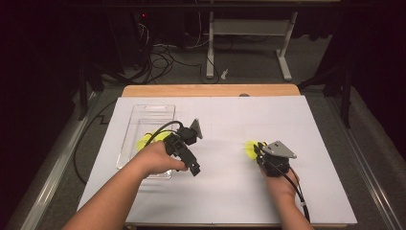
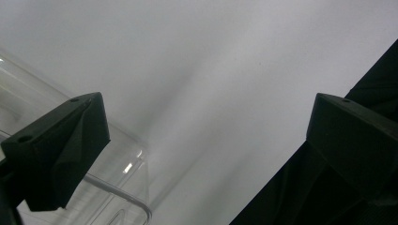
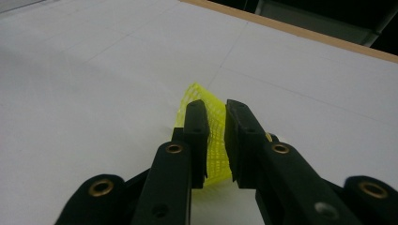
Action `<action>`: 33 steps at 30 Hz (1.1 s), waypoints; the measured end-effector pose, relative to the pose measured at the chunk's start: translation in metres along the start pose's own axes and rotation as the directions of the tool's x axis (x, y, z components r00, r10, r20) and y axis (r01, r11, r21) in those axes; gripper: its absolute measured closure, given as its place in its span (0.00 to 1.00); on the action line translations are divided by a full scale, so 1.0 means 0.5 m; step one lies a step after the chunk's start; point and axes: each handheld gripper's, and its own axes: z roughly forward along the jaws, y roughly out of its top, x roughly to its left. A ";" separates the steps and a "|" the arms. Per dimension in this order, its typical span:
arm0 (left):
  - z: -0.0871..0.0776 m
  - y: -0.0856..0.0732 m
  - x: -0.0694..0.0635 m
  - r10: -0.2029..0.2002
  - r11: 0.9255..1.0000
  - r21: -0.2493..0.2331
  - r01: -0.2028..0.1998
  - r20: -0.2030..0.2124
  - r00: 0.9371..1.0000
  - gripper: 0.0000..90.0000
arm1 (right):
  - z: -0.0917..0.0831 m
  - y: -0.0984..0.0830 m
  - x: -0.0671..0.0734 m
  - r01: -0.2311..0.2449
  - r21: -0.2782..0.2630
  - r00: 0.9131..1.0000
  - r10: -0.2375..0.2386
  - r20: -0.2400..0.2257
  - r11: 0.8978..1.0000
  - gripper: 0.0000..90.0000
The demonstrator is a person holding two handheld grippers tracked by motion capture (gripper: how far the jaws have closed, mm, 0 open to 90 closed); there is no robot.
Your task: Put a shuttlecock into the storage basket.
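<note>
A yellow mesh piece (image 1: 248, 148) lies right of the table's middle, and my right gripper (image 1: 257, 152) is shut on it. In the right gripper view the mesh (image 3: 202, 96) sticks out between and beyond the two nearly closed black jaws of the right gripper (image 3: 216, 112), just above the white tabletop. A second yellow piece (image 1: 143, 142) lies in the clear plastic tray (image 1: 148, 108) at the left. My left gripper (image 1: 190, 162) hovers at the tray's right side. The left gripper (image 2: 206, 112) stands wide open with bare table between its jaws, beside the tray's rounded corner (image 2: 136, 201).
White paper (image 1: 230, 191) covers the tabletop, with a wooden strip (image 1: 210, 90) along the far edge. Cables trail from both grippers. Beyond the table are a dark floor, loose wires and a desk frame (image 1: 249, 28).
</note>
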 end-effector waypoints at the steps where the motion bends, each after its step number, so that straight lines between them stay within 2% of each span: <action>1: 0.000 0.000 0.000 0.000 1.000 0.000 0.000 -0.001 1.000 0.01 | -0.001 0.000 0.000 0.002 -0.001 1.000 -0.002 0.000 1.000 0.93; 6: 0.002 0.000 0.001 0.006 1.000 0.010 -0.006 -0.001 1.000 0.01 | -0.006 0.000 0.000 0.007 -0.002 1.000 -0.007 0.008 1.000 1.00; 16: 0.002 -0.003 0.004 -0.002 1.000 0.001 0.002 0.001 1.000 0.01 | -0.018 0.003 -0.012 0.024 -0.010 0.999 -0.024 0.029 1.000 1.00; 23: 0.000 -0.006 0.008 -0.011 1.000 -0.010 0.011 0.005 1.000 0.01 | -0.026 0.005 -0.027 0.016 -0.025 0.999 -0.014 0.050 1.000 1.00; 30: 0.002 -0.006 0.007 -0.006 1.000 -0.010 0.006 0.007 1.000 0.02 | -0.035 0.008 -0.053 -0.024 -0.044 0.998 0.027 0.065 0.999 1.00; 33: 0.002 -0.007 0.008 -0.008 1.000 -0.010 0.008 0.007 1.000 0.01 | -0.040 0.010 -0.059 -0.026 -0.057 0.997 0.030 0.067 0.998 1.00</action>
